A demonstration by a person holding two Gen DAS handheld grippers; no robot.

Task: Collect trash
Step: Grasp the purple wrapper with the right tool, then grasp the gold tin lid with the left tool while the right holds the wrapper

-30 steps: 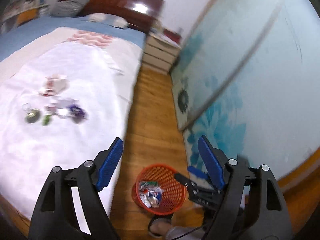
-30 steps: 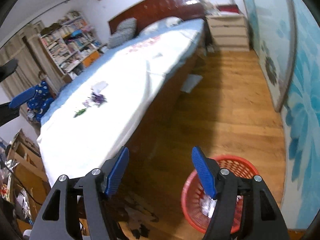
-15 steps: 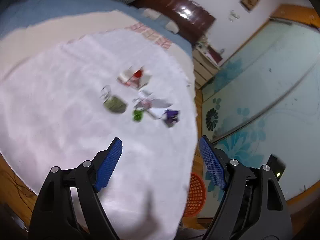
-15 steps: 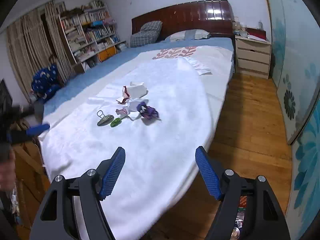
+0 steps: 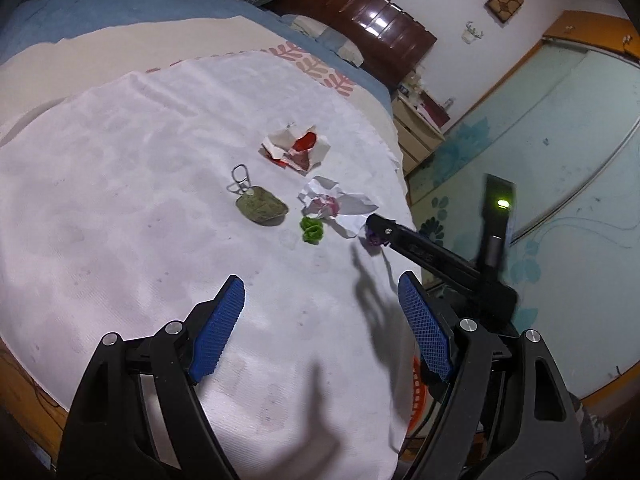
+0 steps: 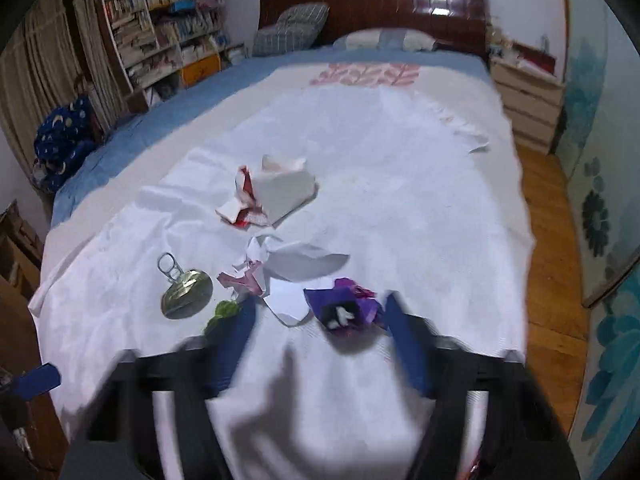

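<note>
Trash lies on the white sheet [image 5: 120, 200] of the bed: a red-and-white wrapper [image 5: 296, 150] [image 6: 272, 196], crumpled white paper [image 5: 336, 206] [image 6: 296, 264], a green scrap [image 5: 311, 230] [image 6: 224, 310], a metal can lid with pull ring [image 5: 260, 206] [image 6: 186, 292] and a purple wrapper [image 6: 346, 310] [image 5: 374, 242]. My left gripper [image 5: 322, 330] is open and empty, short of the pile. My right gripper [image 6: 320, 344] is open, blurred, with the purple wrapper just ahead between its fingers; it shows in the left wrist view [image 5: 420, 246].
A red basket [image 5: 418, 396] stands on the wooden floor [image 6: 548, 240] by the bed's right side, mostly hidden. A nightstand [image 6: 528, 92], headboard [image 6: 372, 4], pillows and bookshelves [image 6: 160, 32] are at the back. A blue-patterned wall [image 5: 560, 160] is on the right.
Both grippers swung from the basket on the floor up to the bed. The right gripper has moved in close to the purple wrapper; the left now faces the trash pile.
</note>
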